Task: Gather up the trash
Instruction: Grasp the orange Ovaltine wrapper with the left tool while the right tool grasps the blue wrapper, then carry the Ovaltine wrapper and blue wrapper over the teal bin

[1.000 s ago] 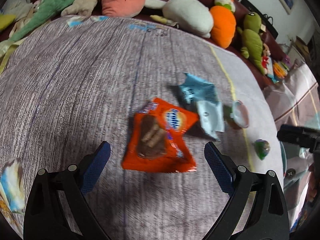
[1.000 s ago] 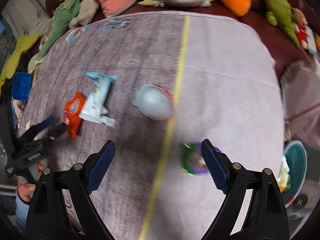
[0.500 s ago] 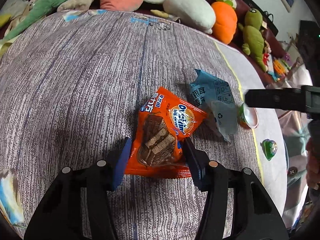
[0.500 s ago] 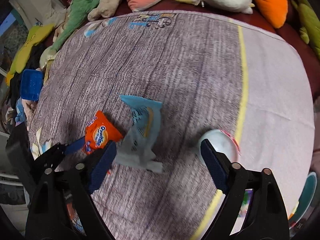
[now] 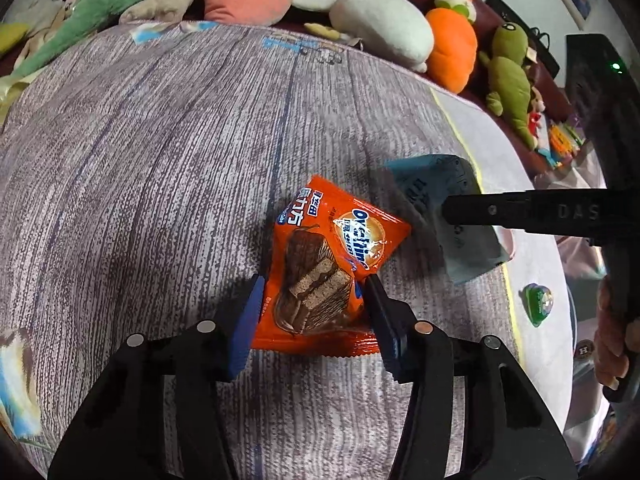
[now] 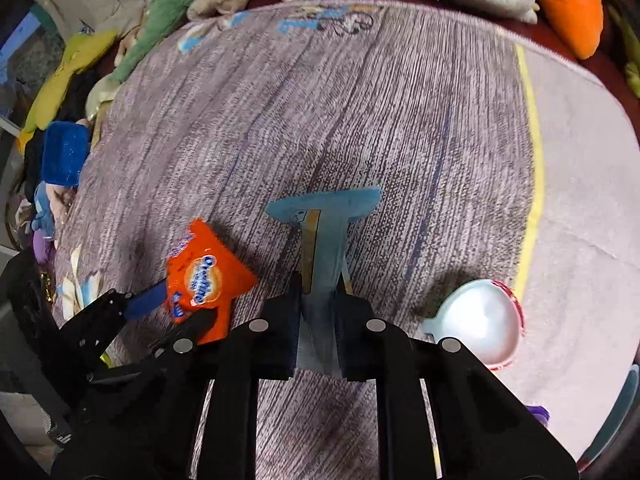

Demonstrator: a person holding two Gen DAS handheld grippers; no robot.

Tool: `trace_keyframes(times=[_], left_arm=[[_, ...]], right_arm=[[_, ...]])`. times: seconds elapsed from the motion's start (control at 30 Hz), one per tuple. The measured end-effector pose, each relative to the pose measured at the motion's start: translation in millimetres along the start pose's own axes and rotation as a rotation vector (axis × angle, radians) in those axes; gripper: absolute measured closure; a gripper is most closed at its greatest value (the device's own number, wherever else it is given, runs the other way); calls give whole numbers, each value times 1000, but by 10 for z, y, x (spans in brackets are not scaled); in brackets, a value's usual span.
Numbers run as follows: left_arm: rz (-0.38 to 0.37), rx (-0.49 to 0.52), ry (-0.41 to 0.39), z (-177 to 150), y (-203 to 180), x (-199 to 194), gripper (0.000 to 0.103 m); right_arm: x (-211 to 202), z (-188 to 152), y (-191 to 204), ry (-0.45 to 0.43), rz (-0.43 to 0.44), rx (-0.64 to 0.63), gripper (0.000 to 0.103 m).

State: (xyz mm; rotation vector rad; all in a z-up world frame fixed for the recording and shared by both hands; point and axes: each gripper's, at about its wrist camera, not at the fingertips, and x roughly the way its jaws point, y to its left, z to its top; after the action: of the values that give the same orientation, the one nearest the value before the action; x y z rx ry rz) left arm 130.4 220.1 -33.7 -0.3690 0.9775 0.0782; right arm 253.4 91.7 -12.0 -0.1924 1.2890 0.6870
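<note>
Left gripper (image 5: 312, 300) pinching orange wrapper (image 5: 328, 264) on mat (image 5: 160, 160), left of blue wrapper (image 6: 324, 248); right gripper (image 6: 316, 312) pinching blue wrapper, left of white cup (image 6: 476, 324). Best lifted straight up, grip firm on the slippery foil, clear of neighbouring litter.

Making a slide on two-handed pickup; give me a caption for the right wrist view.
Right tongs pinch the blue wrapper while left tongs grip the orange snack packet.
</note>
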Motion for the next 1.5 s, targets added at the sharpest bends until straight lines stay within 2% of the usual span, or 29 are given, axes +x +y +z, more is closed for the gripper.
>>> trace_keyframes(times=[0.33, 0.57, 0.9, 1.2, 1.37, 1.5], left_arm=[[-30, 20, -37, -83, -290, -344, 52], [-72, 101, -42, -169, -820, -485, 52], [-175, 308, 6, -353, -2213, -358, 52], [-243, 501, 87, -642, -3525, -53, 52], [-266, 588, 131, -837, -4153, 118, 52], [-275, 636, 156, -940, -4532, 236, 52]], right_arm=[[-566, -312, -141, -91, 21, 8, 89], [-952, -750, -637, -152, 5, 89, 89], [-1659, -1658, -1792, -273, -19, 300, 89], [-2247, -2658, -2871, -390, -99, 498, 89], [-2480, -3172, -3426, -449, -137, 616, 89], [-2574, -3430, -3726, -483, -159, 670, 89]])
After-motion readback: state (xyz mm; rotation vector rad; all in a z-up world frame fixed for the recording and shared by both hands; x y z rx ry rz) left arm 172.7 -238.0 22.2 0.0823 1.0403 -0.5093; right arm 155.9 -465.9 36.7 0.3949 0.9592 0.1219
